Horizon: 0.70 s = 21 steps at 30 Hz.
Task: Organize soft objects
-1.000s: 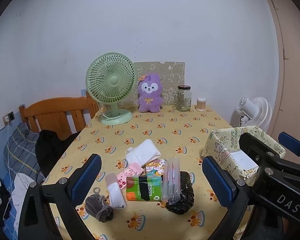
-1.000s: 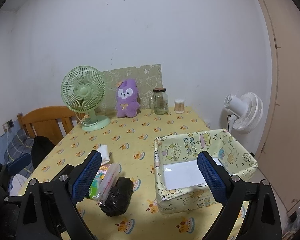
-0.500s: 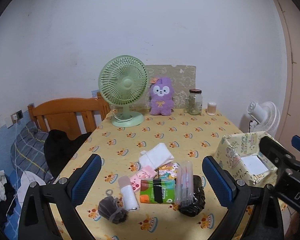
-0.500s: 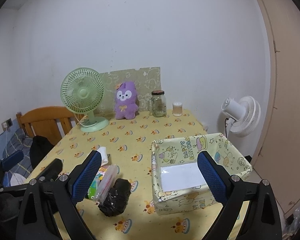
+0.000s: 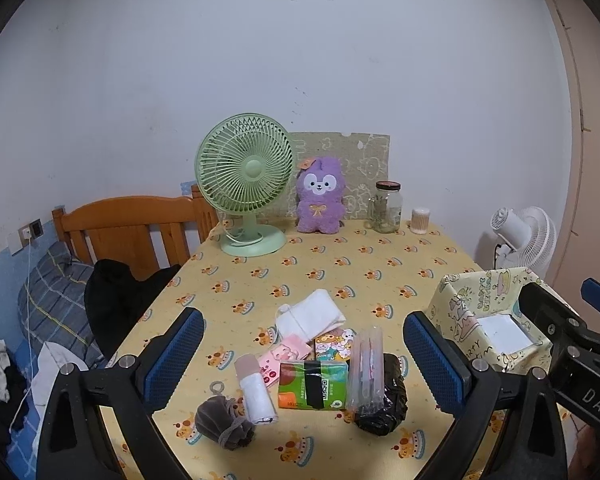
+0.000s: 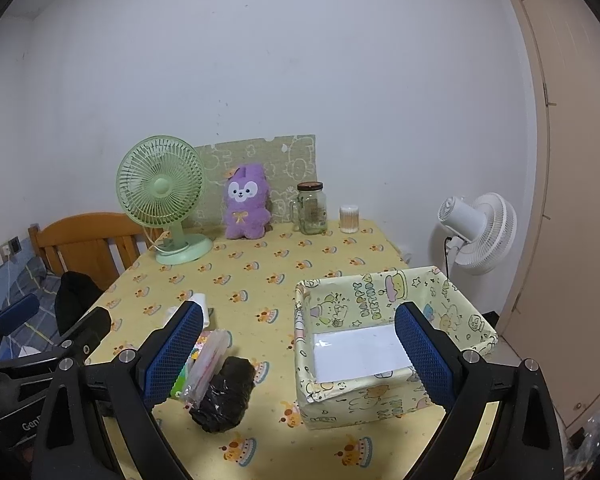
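- Nothing looks sorted yet: the patterned box (image 6: 384, 344) holds only a white sheet on its floor.
- The soft items all lie on the surface (image 5: 340, 264) left of the box: white cloth (image 5: 310, 314), rolled cloth (image 5: 256, 390), grey pouch (image 5: 222, 420), green tissue pack (image 5: 313, 385), black bundle (image 5: 382, 398).
- Left gripper (image 5: 302, 364) hangs above that pile, jaws wide, empty.
- Right gripper (image 6: 296, 354) hangs over the box's left edge, jaws wide, empty.
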Each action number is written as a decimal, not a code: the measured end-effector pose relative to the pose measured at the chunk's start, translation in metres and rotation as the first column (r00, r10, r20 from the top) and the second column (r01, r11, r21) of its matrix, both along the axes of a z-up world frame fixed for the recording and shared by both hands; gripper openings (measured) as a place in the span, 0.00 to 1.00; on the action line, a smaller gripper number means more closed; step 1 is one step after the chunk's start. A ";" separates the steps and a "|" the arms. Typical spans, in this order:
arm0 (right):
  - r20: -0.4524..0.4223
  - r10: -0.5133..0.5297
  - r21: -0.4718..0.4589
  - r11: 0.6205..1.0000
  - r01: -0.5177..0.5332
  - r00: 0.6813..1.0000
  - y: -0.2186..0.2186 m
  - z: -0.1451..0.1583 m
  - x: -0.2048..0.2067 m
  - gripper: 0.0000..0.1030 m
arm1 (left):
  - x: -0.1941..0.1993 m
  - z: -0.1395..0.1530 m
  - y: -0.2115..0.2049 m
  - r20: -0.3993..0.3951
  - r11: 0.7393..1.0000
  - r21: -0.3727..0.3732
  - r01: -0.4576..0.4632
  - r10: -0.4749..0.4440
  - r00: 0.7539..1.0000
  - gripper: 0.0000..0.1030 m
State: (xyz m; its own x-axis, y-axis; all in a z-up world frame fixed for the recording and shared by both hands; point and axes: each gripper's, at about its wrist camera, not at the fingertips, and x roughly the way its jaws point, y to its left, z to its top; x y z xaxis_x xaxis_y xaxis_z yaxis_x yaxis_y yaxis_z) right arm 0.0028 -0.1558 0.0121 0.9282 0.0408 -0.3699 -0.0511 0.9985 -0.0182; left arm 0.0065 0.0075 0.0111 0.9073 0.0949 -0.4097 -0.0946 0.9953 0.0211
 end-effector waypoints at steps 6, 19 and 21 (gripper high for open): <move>-0.002 -0.002 0.001 1.000 0.002 1.000 -0.002 0.000 0.001 0.95 | 0.001 0.001 -0.003 0.005 1.000 -0.003 0.003 -0.003 1.000 0.97; -0.016 0.002 0.020 1.000 -0.001 1.000 -0.007 -0.004 0.003 0.95 | 0.004 -0.001 -0.005 -0.004 1.000 0.006 0.013 -0.013 1.000 0.97; -0.017 0.002 0.019 1.000 -0.001 1.000 -0.007 -0.005 0.003 0.95 | 0.005 -0.002 -0.005 -0.007 1.000 0.005 0.015 -0.015 1.000 0.97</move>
